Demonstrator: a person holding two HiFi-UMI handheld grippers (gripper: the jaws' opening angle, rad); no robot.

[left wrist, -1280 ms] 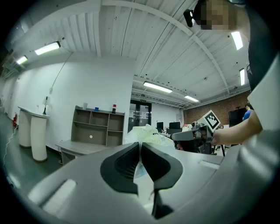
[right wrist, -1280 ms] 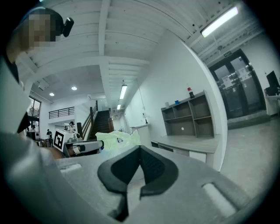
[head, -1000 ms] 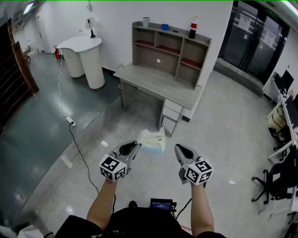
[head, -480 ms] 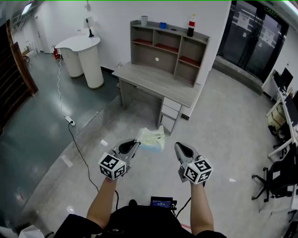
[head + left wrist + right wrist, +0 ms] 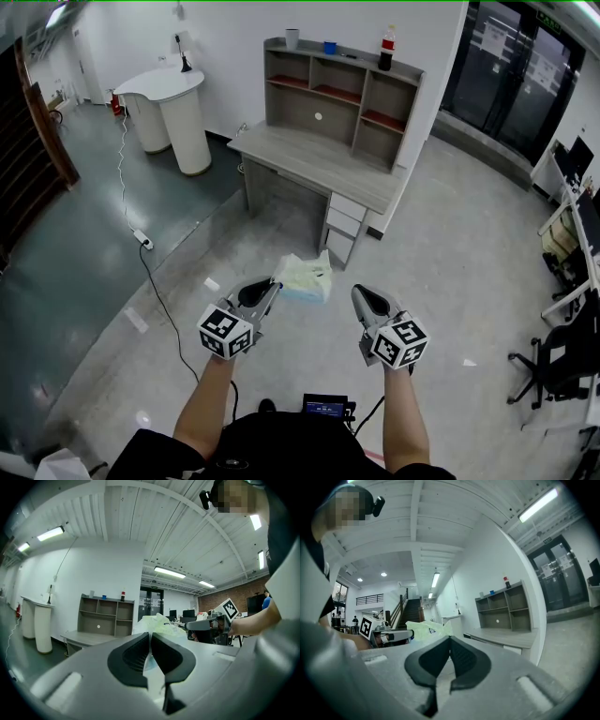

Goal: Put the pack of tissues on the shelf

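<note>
Two tongs at lower centre. Left tongs [image 5: 273, 285] are clamped on the one pack of tissues [image 5: 306, 278], held at frame centre. Right tongs [image 5: 360, 296] are closed and empty. One shelf [image 5: 342, 98] stands on one table [image 5: 319, 171], upper centre.

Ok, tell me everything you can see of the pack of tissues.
The pack of tissues is a soft, pale green-and-white bundle in crinkled plastic wrap. The left gripper pinches one edge, jaws closed on the wrap, holding it in mid-air above the floor, short of the desk and shelf. Nothing else touches it.
</note>
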